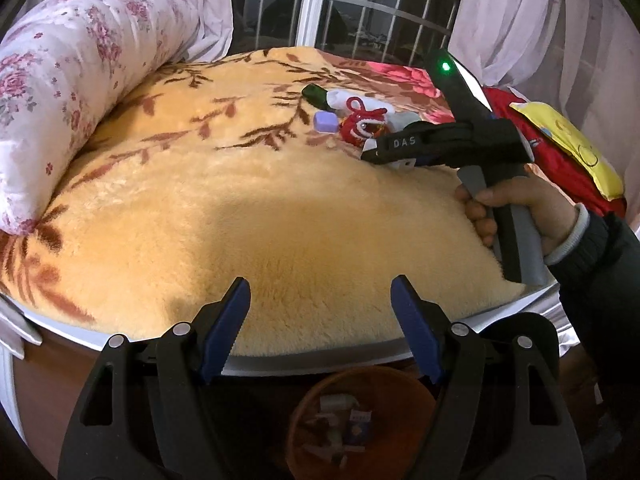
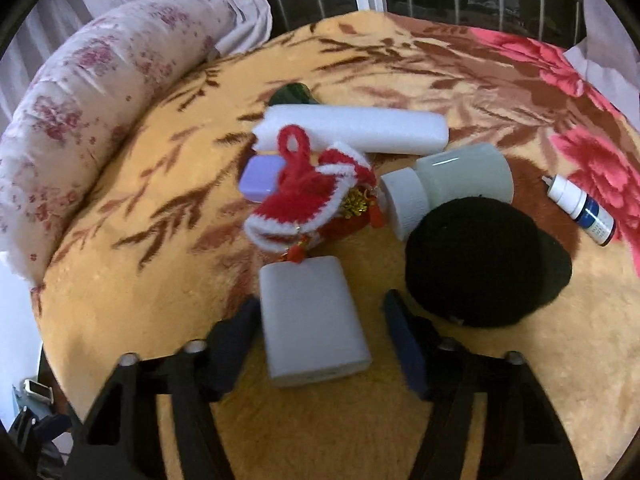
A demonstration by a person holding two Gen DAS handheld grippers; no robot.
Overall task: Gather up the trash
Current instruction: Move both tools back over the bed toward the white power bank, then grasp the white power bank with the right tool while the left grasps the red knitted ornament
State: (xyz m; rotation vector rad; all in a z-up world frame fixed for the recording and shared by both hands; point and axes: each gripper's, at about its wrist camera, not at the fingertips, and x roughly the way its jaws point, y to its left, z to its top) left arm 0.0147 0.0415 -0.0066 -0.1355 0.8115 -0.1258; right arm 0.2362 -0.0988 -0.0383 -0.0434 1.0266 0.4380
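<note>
Right hand-held gripper (image 2: 320, 330) spread, white box (image 2: 314, 320) between its fingers, long axis along them. Left hand-held gripper (image 1: 320, 308) spread, empty, far back over bin (image 1: 360, 424).

the left hand-held gripper (image 1: 320, 300) is hanging with its two blue-padded fingers (image 1: 226, 320) spread wide apart and nothing between them. the right hand-held gripper (image 2: 320, 320) is likewise standing open, its dark fingers (image 2: 404, 344) splayed, pointing forward and down. the person's right hand (image 1: 516, 208) is wrapping around the grey handle of that gripper, the dark sleeve and pale cuff showing at the wrist.
</note>
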